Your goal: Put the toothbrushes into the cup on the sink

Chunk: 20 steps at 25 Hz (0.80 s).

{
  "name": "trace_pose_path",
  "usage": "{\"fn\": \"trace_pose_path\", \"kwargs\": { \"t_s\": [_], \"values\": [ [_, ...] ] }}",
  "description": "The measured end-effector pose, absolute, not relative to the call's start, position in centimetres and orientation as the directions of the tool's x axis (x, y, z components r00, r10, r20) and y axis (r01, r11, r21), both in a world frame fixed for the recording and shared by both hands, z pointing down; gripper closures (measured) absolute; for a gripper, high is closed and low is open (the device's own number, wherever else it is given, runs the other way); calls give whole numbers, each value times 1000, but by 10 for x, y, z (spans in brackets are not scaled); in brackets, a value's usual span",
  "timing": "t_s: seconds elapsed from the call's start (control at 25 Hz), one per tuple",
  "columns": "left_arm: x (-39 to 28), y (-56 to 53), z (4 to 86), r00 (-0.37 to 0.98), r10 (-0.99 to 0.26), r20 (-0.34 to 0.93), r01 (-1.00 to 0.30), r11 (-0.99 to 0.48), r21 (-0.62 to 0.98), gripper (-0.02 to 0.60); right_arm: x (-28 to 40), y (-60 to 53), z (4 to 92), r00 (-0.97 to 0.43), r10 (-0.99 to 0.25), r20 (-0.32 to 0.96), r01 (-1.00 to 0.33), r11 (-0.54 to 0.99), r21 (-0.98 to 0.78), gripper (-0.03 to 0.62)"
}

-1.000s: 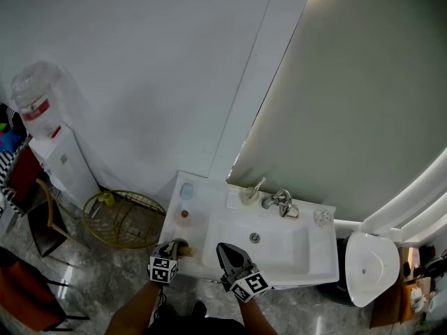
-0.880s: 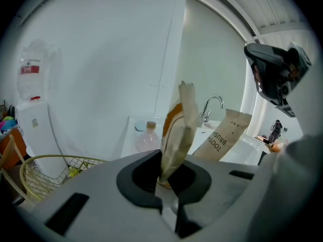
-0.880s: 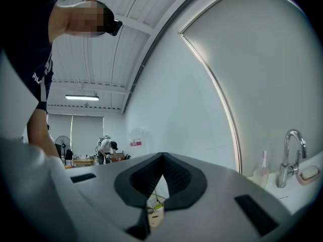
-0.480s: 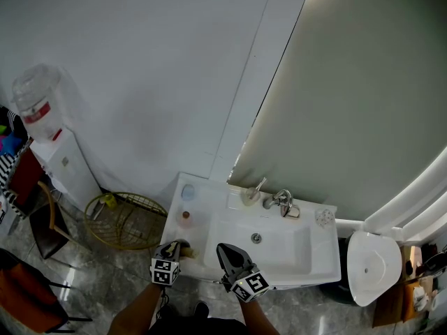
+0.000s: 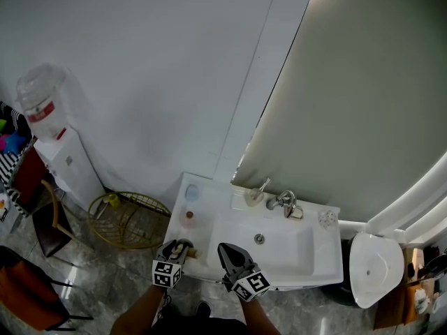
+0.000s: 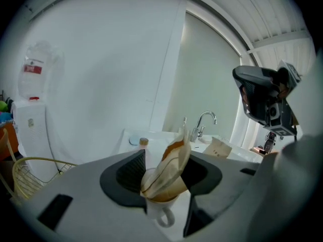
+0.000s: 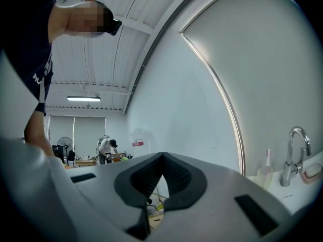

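Left gripper view tells the story: your left gripper (image 6: 164, 173) is opening its jaws right now. Standing between them is a white cup (image 6: 162, 213) with a cream-and-brown bundle (image 6: 169, 168) poking out of its top. By the look of it, those are the toothbrushes in their wrapping. The pads seem to be coming clear of the bundle, and it leans in the cup on its own.

From the head view, that cup sits at the front left corner of the sink (image 5: 297, 251), under your left gripper. Your right gripper (image 5: 224, 249) hangs over the front edge, jaws pressed together with nothing between them.

At the back edge, beside the tap (image 5: 282, 201), a second cup (image 5: 253, 196) has a thin stick standing in it. It is too small to name for certain.

So I'd judge the drop as good as done. I can't spot any loose toothbrush on the sink top, though things there are small. What's left looks like lifting your left gripper clear without tipping the cup.
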State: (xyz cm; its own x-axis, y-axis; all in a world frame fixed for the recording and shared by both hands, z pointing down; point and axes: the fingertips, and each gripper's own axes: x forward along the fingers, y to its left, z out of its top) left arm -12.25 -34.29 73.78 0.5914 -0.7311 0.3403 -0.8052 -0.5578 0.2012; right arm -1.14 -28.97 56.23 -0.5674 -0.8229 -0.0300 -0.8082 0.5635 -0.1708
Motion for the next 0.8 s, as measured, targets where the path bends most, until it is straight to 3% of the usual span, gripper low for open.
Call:
{"fn": "trace_pose_path", "kwargs": {
  "t_s": [0.2,0.8],
  "values": [
    [-118,-336,711,621,-740,259,-784,-582,215,357,-13,-293,564,-571,-820,-40,-802,568,-185,566],
    [-176,-332,570,546,-835,-71,-819,-549,167,359,-19,-297,560,-569,-821,-52,-802,568,-186,566]
  ]
}}
